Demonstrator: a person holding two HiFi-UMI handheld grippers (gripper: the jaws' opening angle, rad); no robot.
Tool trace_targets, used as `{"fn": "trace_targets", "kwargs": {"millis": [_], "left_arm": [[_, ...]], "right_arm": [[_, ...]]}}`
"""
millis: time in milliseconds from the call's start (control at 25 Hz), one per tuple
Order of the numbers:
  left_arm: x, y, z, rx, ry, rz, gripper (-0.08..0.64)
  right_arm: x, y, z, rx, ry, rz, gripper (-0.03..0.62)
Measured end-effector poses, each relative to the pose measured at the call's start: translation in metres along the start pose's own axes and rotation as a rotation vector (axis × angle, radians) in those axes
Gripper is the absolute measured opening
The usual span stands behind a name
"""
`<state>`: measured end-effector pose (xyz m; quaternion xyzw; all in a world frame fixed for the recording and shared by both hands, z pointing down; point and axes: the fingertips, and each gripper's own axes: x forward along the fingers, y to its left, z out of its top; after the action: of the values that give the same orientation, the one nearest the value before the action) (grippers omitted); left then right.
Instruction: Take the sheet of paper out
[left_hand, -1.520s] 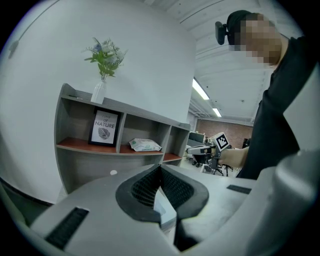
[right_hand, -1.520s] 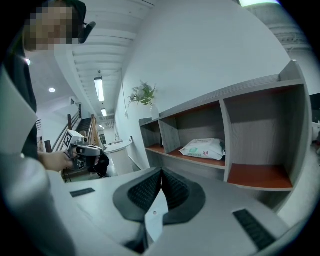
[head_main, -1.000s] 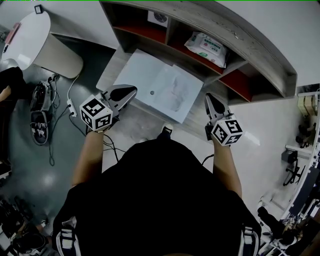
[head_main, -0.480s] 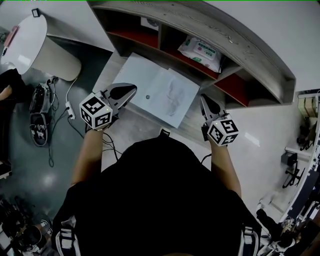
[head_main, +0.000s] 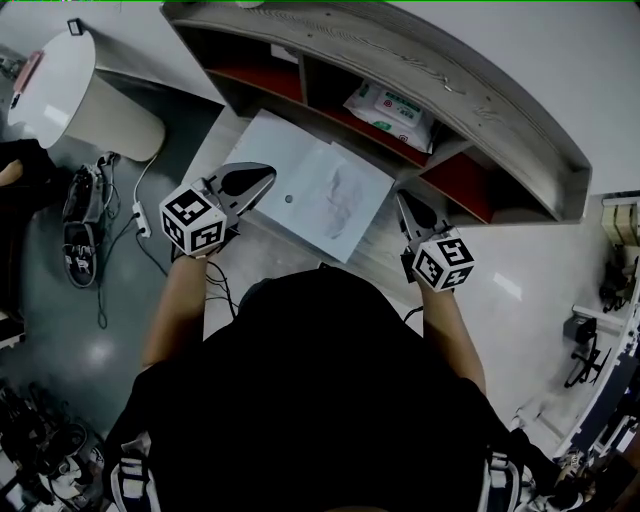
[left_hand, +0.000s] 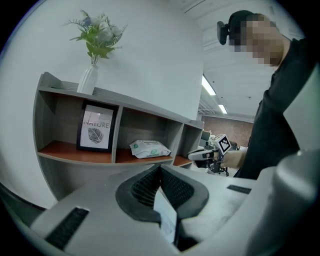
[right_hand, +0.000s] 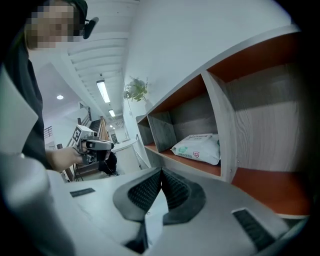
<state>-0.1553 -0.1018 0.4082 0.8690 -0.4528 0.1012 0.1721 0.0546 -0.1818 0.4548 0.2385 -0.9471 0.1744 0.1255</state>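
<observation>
Left gripper (head_main: 258, 180) and right gripper (head_main: 403, 200) each have their jaws pinched together on an opposite edge of the sheet of paper (head_main: 310, 185). The sheet is spread between them, just in front of the shelf (head_main: 470, 80). Behind it, a pack of wipes (head_main: 390, 103) lies in the middle compartment, and a framed picture (left_hand: 95, 127) stands in the one to its left.

This looks like an open-plan office or lab workroom. A grey wooden shelf unit (head_main: 480, 90) with red-floored cubbies holds desk things: a framed leaf print (left_hand: 95, 127), a pack of wipes (head_main: 390, 103) and, on top, a white vase of greenery (left_hand: 89, 79). Long ceiling strip lights (right_hand: 103, 91) run overhead. On the polished grey floor (head_main: 70, 330) at left lie cables (head_main: 120, 200), a power strip (head_main: 142, 215) and shoes (head_main: 80, 240).
</observation>
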Motion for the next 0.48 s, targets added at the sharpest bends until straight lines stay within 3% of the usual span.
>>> {"fn": "trace_targets", "kwargs": {"millis": [480], "left_arm": [[0.011,-0.008,-0.006,-0.012,0.026,0.005,0.02]], "right_arm": [[0.005,-0.013,-0.004,-0.004,0.016,0.04,0.012]]}}
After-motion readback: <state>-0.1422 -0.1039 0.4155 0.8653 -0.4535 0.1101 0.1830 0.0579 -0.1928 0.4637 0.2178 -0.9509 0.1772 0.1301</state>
